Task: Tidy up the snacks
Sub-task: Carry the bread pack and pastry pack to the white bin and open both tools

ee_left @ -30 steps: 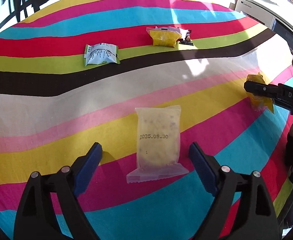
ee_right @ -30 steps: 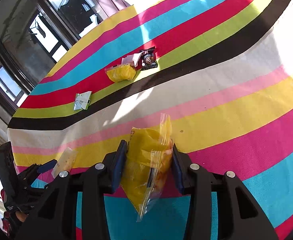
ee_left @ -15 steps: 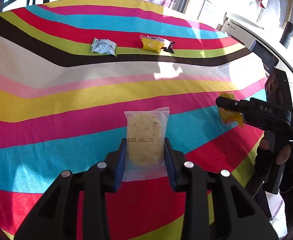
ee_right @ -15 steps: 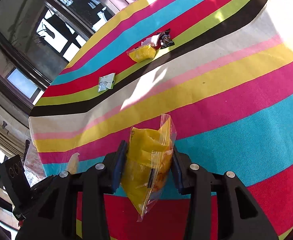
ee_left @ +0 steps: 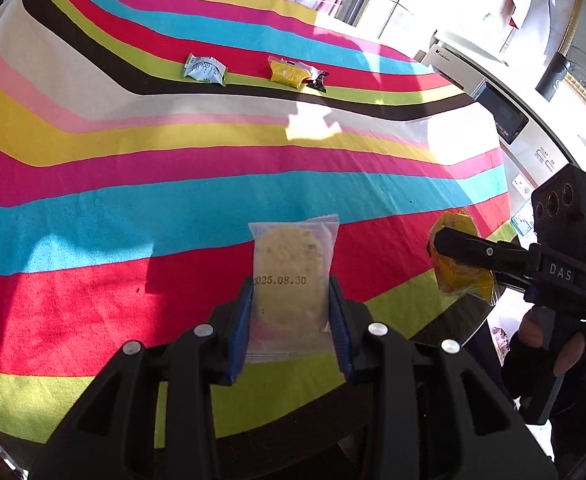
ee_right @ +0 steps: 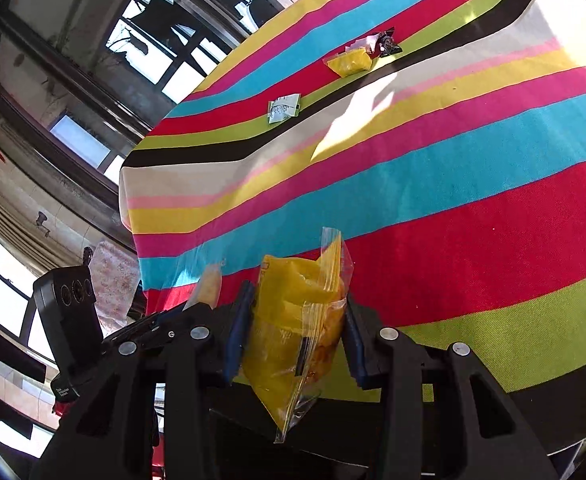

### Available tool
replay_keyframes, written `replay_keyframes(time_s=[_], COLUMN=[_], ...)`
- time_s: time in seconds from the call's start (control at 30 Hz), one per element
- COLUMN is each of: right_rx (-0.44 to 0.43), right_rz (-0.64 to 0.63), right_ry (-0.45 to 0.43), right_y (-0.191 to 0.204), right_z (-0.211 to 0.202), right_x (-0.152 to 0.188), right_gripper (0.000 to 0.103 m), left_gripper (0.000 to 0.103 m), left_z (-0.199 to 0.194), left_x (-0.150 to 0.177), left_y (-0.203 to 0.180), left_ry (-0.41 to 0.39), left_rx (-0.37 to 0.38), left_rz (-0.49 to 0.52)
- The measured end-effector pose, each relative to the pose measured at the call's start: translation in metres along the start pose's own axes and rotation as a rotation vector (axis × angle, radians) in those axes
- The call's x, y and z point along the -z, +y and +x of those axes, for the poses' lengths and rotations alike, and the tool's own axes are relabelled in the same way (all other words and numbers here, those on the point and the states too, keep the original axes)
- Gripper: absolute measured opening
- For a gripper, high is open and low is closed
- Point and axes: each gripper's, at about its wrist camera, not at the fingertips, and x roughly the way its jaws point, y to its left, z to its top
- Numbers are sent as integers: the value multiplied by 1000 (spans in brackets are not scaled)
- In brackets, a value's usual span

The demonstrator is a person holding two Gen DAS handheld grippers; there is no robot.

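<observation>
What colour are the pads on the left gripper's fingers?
Blue pads on black fingers, clearest in the left wrist view.

Left wrist view: looks along its fingers [ee_left: 289, 320], tilted down, close above the striped counter [ee_left: 133, 200].
Right wrist view: likewise, from beside it.
Shared: counter's far packets [ee_left: 205, 70] [ee_right: 284, 108]; each sees the other.

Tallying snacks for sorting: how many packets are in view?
5. Cracker packet in the left hand-held gripper, yellow bag in the right hand-held gripper; green-white packet, yellow packet, dark packet across the tablecloth.
</observation>
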Motion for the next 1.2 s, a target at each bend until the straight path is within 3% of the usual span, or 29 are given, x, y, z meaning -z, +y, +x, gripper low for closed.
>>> replay_keyframes(time_s=[0.37, 0.67, 0.93, 1.2], right_rx=[40, 122, 240, 460], right_rz=[5, 65, 194, 324], right_ry=[1, -67, -165, -211], right_y=[-20, -63, -116, -167], right_z=[-47, -111, -180, -231], right_x=[29, 48, 87, 130], right_gripper=[41, 41, 41, 41], left_gripper=[35, 35, 35, 35], left_z=[-1, 22, 49, 77], left_x=[4, 1, 12, 51], left_y=[-55, -143, -236, -321], left_ry=[37, 114, 207, 313], left_rx=[105, 233, 368, 475], left_rz=[93, 266, 439, 627])
